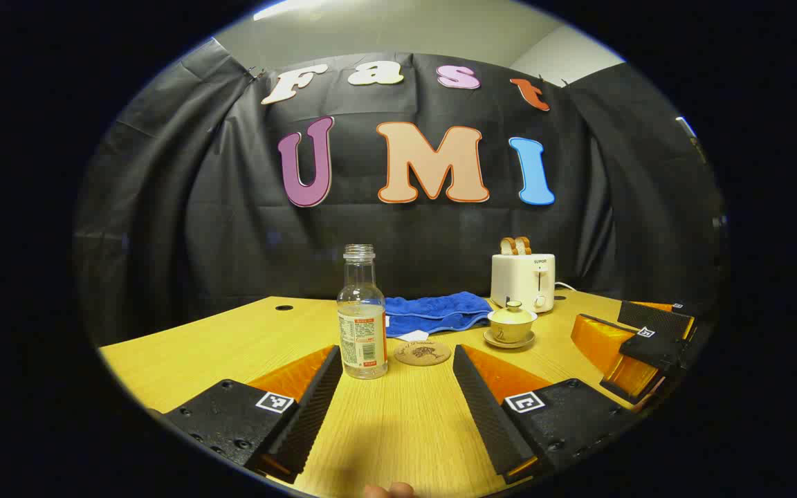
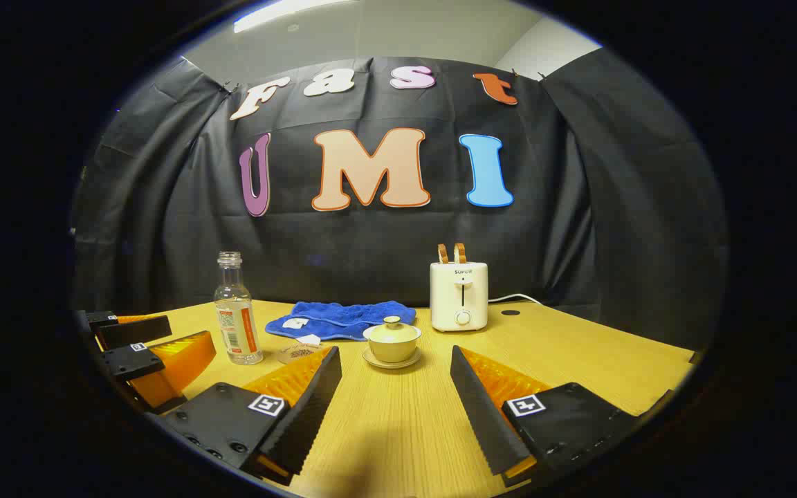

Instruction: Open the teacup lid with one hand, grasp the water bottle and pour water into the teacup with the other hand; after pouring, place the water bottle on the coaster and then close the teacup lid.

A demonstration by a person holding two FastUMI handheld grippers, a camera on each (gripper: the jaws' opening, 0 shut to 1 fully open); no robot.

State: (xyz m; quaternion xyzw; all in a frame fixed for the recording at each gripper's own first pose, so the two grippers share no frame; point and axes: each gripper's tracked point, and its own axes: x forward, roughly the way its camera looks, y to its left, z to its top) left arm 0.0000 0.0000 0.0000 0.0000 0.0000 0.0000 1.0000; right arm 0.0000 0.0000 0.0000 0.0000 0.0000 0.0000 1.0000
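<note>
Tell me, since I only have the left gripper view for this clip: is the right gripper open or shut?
Observer: Open. In the right gripper view the right gripper has its fingers spread, with nothing between them.
Operator: What is it aimed at?
Observer: The teacup, with the lid on, stands straight ahead of the gap and is untouched.
Operator: How does the left gripper look from that side?
Observer: The left gripper sits low at the left edge, to the left of the water bottle and apart from it.
</note>
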